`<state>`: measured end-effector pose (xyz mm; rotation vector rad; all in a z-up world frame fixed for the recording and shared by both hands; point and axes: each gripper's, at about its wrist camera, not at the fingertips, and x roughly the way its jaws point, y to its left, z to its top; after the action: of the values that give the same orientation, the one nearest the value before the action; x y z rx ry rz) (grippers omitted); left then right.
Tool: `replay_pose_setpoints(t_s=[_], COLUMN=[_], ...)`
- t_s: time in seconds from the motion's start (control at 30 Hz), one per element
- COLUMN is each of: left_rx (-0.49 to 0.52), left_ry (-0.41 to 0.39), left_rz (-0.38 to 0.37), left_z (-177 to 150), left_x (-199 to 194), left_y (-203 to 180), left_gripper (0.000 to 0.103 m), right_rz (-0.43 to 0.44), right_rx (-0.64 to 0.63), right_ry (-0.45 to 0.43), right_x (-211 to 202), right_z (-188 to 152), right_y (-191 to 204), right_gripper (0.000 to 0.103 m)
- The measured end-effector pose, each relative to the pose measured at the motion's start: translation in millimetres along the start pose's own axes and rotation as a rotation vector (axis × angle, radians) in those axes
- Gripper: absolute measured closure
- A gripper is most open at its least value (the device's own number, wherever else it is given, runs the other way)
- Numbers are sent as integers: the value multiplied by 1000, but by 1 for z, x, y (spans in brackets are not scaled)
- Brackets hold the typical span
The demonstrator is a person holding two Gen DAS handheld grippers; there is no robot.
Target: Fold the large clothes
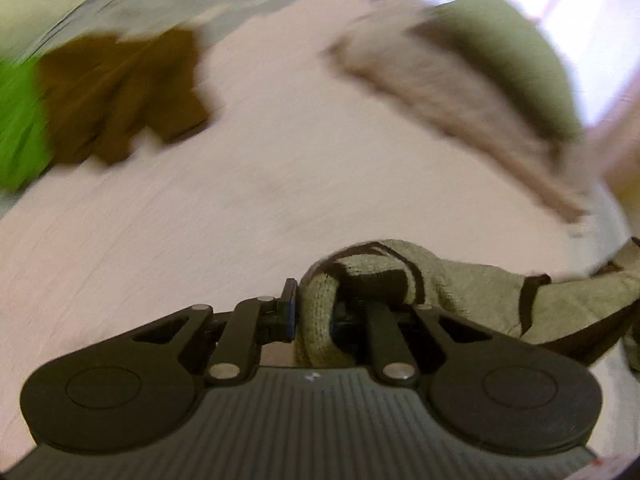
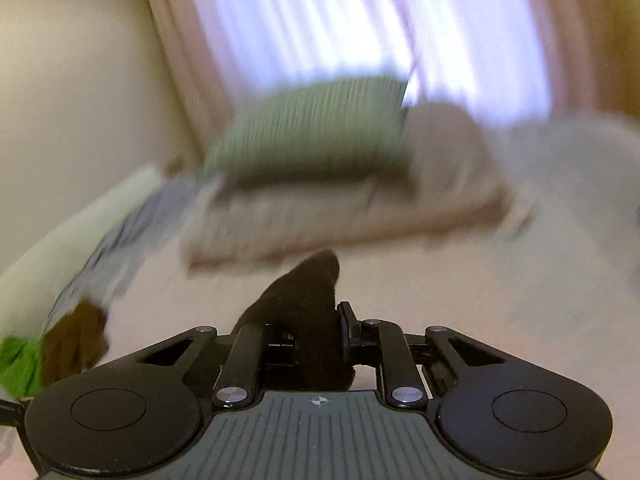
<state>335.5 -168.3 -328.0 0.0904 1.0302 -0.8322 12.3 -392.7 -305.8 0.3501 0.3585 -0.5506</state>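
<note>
A beige knitted garment with dark brown stripes [image 1: 460,284] bunches between the fingers of my left gripper [image 1: 314,312], which is shut on it; the cloth trails off to the right over the pale pink bed sheet [image 1: 240,200]. In the right wrist view, a dark brown, almost black fold of cloth [image 2: 308,304] pokes up between the fingers of my right gripper [image 2: 320,340], which is shut on it. Whether that dark fold belongs to the same garment cannot be told. Both views are blurred by motion.
A brown garment [image 1: 120,92] and a bright green cloth [image 1: 20,120] lie at the left of the bed. A green striped cushion [image 2: 316,128] rests on a folded beige blanket [image 2: 320,216] at the far side. Pink curtains [image 2: 360,20] hang over a bright window behind.
</note>
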Motion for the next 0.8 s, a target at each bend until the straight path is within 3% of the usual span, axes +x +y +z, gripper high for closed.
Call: replay_pose_setpoints(t_s=[0.13,0.2,0.27,0.3,0.37,0.4,0.5,0.57,0.63,0.7,0.8], left_rx=[58,81,130,159,199,197,195,177,141,74,-34], left_ry=[-25,0,34,40,63,84,184,272,353,411,418], left_rz=[-170,-229,-238,-207,-141,-125,-125,-133,-167,-231,-336], left_z=[51,85,111,117,113,105,58,21,-16,-46,-71], left_x=[-5,16,46,61,84,91,107,117,127,139,152], left_y=[-51,-80,-109,-121,-131,-130,-120,-114,-112,-116,-131], left_gripper=[91,84,75,73,66,61,45,41,40,32,26], right_rz=[-161,-312,-421,-479,-578,-590,-533,-521,-543,-560,-535], right_rx=[-247,-351,-395,-394,-298,-218,58,206,313,414,558], right_ry=[-109,-114,30,156,346,400,472,530,589,639,682], right_x=[-54,-46,-13,8,31,30,-9,-34,-53,-73,-85], right_z=[56,77,87,84,62,47,-15,-62,-109,-140,-169], right_y=[8,1,-20,-37,-70,-84,-118,-132,-137,-143,-141], right_gripper=[87,76,27,25,25,25,25,25,25,25,25])
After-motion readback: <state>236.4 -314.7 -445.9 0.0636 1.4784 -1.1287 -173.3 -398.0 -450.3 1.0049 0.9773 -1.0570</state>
